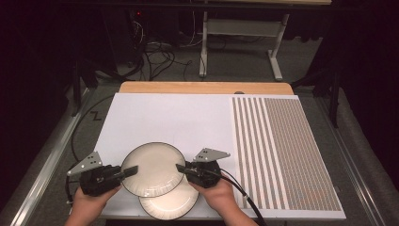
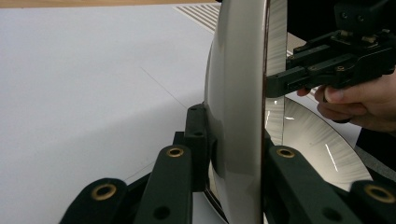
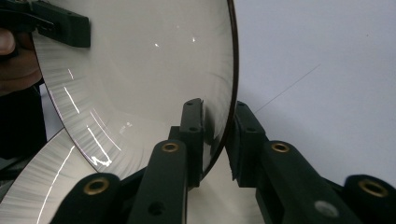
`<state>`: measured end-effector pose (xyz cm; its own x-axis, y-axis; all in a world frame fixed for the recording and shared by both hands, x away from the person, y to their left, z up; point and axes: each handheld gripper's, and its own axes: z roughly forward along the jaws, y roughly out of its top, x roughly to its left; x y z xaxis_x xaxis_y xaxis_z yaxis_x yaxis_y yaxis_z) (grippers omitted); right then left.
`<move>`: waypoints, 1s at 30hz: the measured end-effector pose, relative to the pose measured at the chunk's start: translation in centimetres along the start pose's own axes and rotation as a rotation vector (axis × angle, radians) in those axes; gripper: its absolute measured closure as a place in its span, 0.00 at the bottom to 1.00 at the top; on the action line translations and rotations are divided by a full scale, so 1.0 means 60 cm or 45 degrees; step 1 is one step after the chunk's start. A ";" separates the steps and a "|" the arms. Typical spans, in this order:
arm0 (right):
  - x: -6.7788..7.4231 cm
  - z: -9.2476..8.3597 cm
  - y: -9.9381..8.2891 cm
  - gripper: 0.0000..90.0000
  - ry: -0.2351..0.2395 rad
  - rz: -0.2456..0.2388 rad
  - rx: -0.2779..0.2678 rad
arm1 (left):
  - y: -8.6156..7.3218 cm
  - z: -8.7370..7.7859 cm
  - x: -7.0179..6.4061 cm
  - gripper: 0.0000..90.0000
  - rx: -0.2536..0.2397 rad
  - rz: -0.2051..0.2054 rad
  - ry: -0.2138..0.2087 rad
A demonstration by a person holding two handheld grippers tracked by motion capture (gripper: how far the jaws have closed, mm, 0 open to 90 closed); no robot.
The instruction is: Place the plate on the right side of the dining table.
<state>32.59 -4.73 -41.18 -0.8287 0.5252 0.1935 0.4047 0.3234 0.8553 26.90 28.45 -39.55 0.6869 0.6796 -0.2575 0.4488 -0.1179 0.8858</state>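
Plates (image 1: 153, 169): two; tongs (image 1: 131, 170): two.

left gripper (image 2: 236, 163): fingers clamp upper plate (image 2: 236, 84) rim | right gripper (image 2: 299, 79) grips far rim | lower plate (image 2: 317, 140) beneath

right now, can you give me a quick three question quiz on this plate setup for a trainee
1. True or false: both grippers grip the rim of the upper plate.
2. Which thing lies under that plate, at the near table edge?
A. a bowl
B. a second plate
C. a cup
3. Fill in: the striped mat covers the ____ side of the white table, as the high view shows it.

Key
1. True. The left gripper holds the plate's left rim and the right gripper its right rim, fingers on either face.
2. B
3. right
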 end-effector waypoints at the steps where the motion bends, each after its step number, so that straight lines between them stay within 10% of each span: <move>1: -0.001 0.000 0.000 0.90 0.007 0.011 -0.001 | 0.000 0.000 0.000 0.86 0.000 -0.001 0.000; 30: -0.008 -0.056 0.016 0.98 0.047 0.098 -0.131 | 0.014 0.008 -0.030 0.88 -0.039 -0.066 -0.055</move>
<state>32.05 -7.31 -38.84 -0.8111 0.5156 0.2762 0.4273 0.1999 0.8818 26.32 26.81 -38.51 0.6873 0.6524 -0.3192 0.4673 -0.0607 0.8820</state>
